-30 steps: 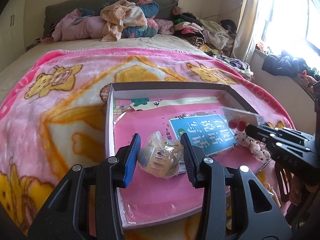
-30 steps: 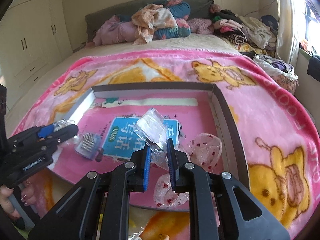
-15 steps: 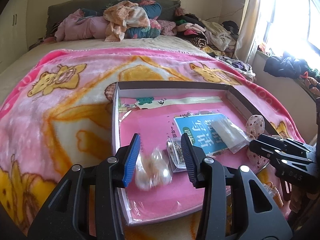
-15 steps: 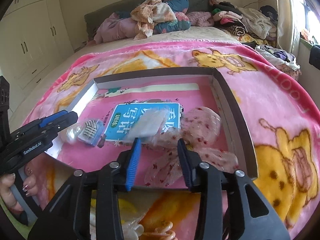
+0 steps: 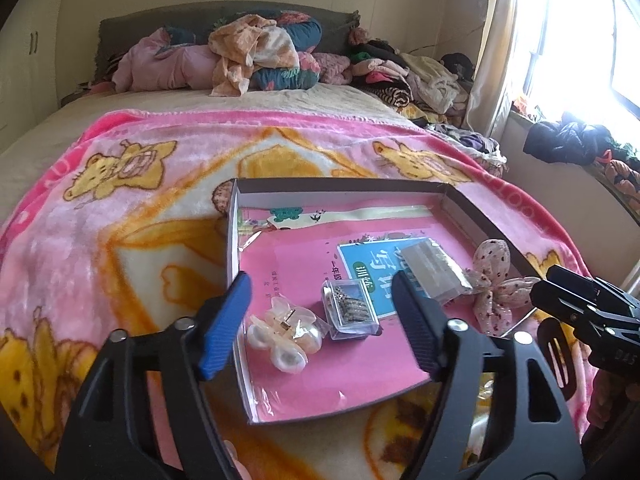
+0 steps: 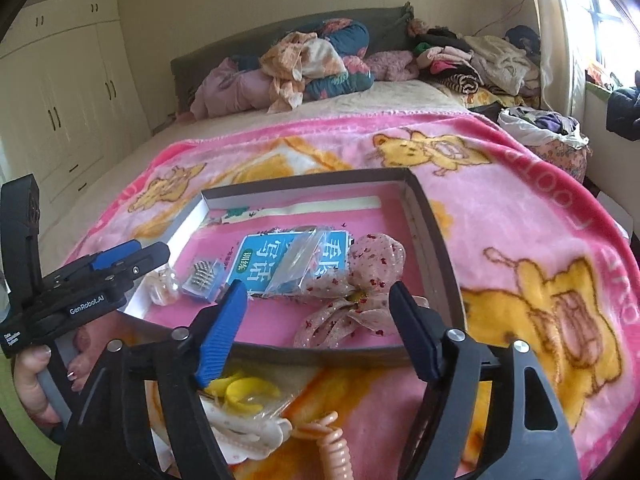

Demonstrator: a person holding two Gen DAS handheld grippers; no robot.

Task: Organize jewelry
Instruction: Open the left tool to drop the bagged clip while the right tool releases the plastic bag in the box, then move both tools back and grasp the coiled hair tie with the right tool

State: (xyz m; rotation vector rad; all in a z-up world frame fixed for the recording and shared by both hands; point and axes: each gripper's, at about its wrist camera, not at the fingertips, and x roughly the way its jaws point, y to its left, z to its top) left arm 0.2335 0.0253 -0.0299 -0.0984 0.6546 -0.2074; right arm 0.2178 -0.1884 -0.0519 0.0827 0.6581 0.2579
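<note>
A shallow cardboard tray (image 5: 352, 188) (image 6: 436, 256) with a pink lining lies on the bed. In it lie a pearl flower hair clip (image 5: 282, 336) (image 6: 162, 286), a small clear box of clips (image 5: 351, 310) (image 6: 204, 276), a clear plastic bag (image 5: 434, 268) (image 6: 298, 258) on a blue booklet (image 5: 372, 276) (image 6: 260, 256), and a spotted fabric bow (image 5: 496, 284) (image 6: 356, 296). My left gripper (image 5: 322, 328) (image 6: 132, 258) is open and empty above the tray's near left corner. My right gripper (image 6: 316, 332) (image 5: 560, 288) is open and empty over the tray's near edge.
A pink cartoon-bear blanket (image 5: 120, 216) covers the bed. Loose hair items lie on it in front of the tray: a yellow clip (image 6: 244, 394), a cream claw clip (image 6: 248, 432) and a coiled peach hair tie (image 6: 332, 440). Piled clothes (image 5: 256, 56) lie at the headboard.
My left gripper let go of the pearl clip and my right gripper let go of the plastic bag. Both items now lie in the tray, and both grippers opened wide and drew back.
</note>
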